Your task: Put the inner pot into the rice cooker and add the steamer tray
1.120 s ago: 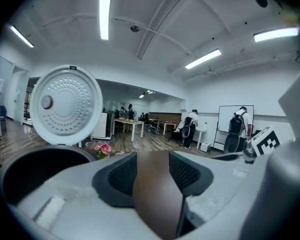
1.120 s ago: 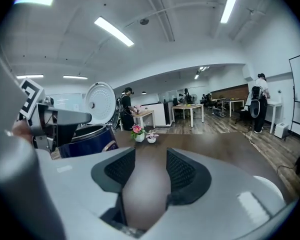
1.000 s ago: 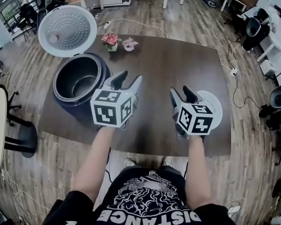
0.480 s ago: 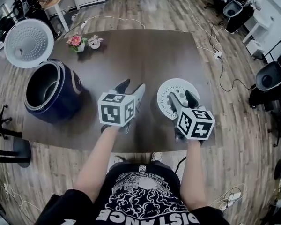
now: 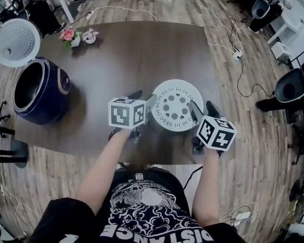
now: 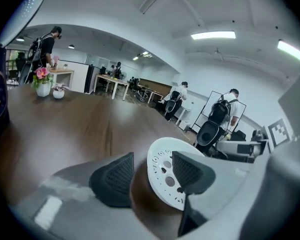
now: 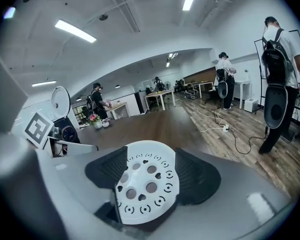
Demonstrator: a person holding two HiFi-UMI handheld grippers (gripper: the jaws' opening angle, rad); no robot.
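Observation:
The white perforated steamer tray (image 5: 175,105) lies flat on the dark table (image 5: 137,49) near its front edge. My left gripper (image 5: 143,99) is at the tray's left rim and my right gripper (image 5: 203,108) is at its right rim. In the left gripper view the tray's rim (image 6: 162,166) lies between open jaws, and the left pad (image 6: 115,179) stands apart from it. In the right gripper view the tray (image 7: 145,184) sits between jaws that have just been opening. The blue rice cooker (image 5: 43,92), lid (image 5: 15,42) up, shows a grey pot inside.
A small vase of pink flowers (image 5: 68,36) and a small white ornament (image 5: 89,35) stand at the table's far left. The table's front edge (image 5: 142,158) is just under my grippers. Office chairs (image 5: 294,87), floor cables and several people surround the table.
Both grippers have moved away from the cooker, right and down, to either side of the steamer tray. The right jaws now stand wider. The cooker now sits far left in view.

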